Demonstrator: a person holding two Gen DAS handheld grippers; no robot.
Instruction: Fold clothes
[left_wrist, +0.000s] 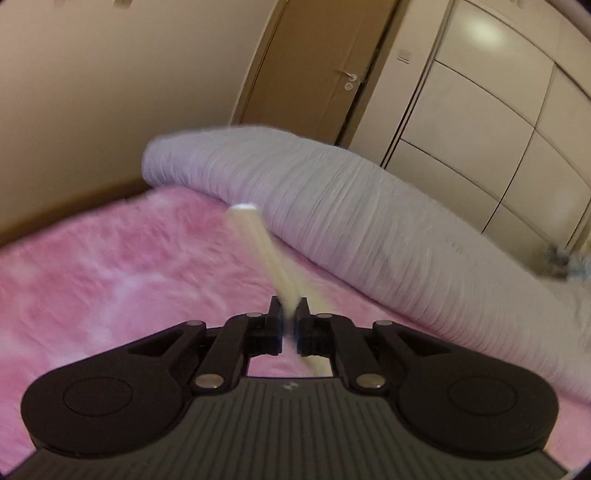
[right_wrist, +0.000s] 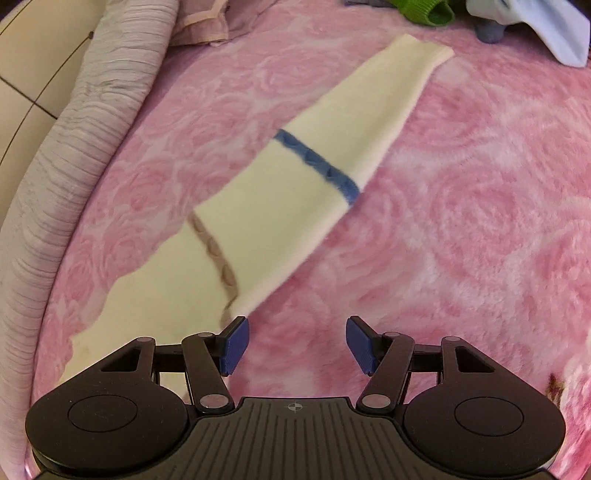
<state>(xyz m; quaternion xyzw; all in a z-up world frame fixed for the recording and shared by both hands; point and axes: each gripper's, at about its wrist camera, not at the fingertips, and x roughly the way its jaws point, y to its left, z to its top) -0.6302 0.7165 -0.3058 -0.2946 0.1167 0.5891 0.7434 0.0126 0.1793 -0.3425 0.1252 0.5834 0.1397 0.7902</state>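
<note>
A cream garment (right_wrist: 295, 177) with a blue stripe and a brown stripe stretches as a long band above the pink blanket (right_wrist: 461, 221). In the left wrist view it shows edge-on as a thin cream strip (left_wrist: 258, 251). My left gripper (left_wrist: 290, 314) is shut on the near end of this cream garment and holds it lifted. My right gripper (right_wrist: 295, 343) is open and empty, just right of the garment's near part, with its left fingertip (right_wrist: 234, 345) close to the cloth's edge.
A grey rolled quilt (left_wrist: 332, 206) runs along the bed's edge, also in the right wrist view (right_wrist: 74, 147). A door (left_wrist: 317, 62) and wardrobe (left_wrist: 498, 110) stand behind it. Green (right_wrist: 424, 11), white-blue (right_wrist: 546, 29) and pink-beige (right_wrist: 207, 22) clothes lie at the far end.
</note>
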